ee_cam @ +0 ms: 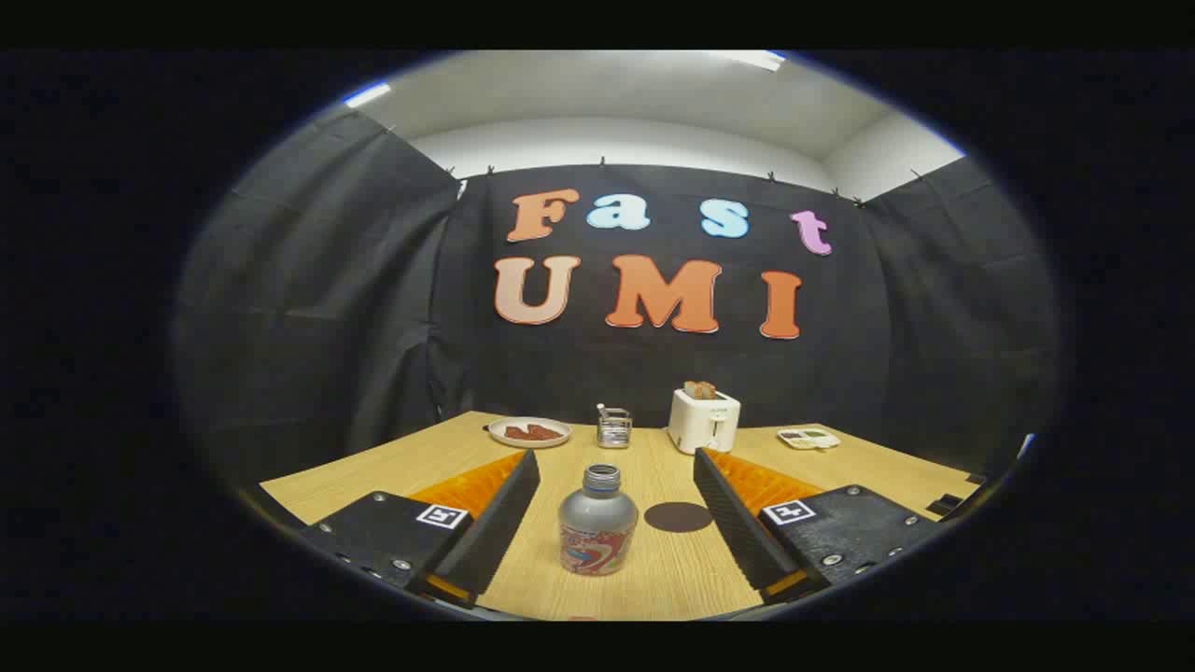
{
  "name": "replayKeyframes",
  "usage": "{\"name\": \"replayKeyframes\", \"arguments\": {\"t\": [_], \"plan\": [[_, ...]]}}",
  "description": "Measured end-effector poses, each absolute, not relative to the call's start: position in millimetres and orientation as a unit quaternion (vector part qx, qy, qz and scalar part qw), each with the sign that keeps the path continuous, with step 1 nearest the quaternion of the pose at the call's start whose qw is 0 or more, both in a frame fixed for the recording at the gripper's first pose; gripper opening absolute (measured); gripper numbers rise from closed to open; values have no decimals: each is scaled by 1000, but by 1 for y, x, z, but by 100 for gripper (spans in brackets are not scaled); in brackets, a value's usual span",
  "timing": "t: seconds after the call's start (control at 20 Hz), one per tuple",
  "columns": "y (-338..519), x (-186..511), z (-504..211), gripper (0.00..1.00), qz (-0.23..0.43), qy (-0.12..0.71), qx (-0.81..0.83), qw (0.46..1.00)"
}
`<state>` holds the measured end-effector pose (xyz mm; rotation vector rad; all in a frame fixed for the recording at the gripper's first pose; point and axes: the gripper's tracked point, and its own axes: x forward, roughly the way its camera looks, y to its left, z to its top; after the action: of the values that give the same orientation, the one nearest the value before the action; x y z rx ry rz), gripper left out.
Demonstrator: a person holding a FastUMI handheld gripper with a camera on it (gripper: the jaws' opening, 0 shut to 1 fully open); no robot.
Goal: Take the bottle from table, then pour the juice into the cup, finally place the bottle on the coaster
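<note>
A small silvery bottle with a red and blue label stands upright on the wooden table, uncapped, between my two fingers and clear of both. My gripper is open, its fingers wide apart on either side of the bottle. A dark round coaster lies flat just right of the bottle, near the right finger. Farther back, beyond the fingertips, stands a metallic cup.
A white toaster with bread in it stands at the back right of the cup. A plate with reddish food sits at the back left. A small white tray lies at the far right. Black cloth walls close the booth.
</note>
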<state>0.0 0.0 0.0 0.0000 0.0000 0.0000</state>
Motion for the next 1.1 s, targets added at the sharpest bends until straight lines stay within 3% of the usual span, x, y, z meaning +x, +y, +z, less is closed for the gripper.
{"name": "replayKeyframes", "arguments": {"t": [1.1], "plan": [[51, -3, 1, 98, 64, -10, 15, 998]]}}
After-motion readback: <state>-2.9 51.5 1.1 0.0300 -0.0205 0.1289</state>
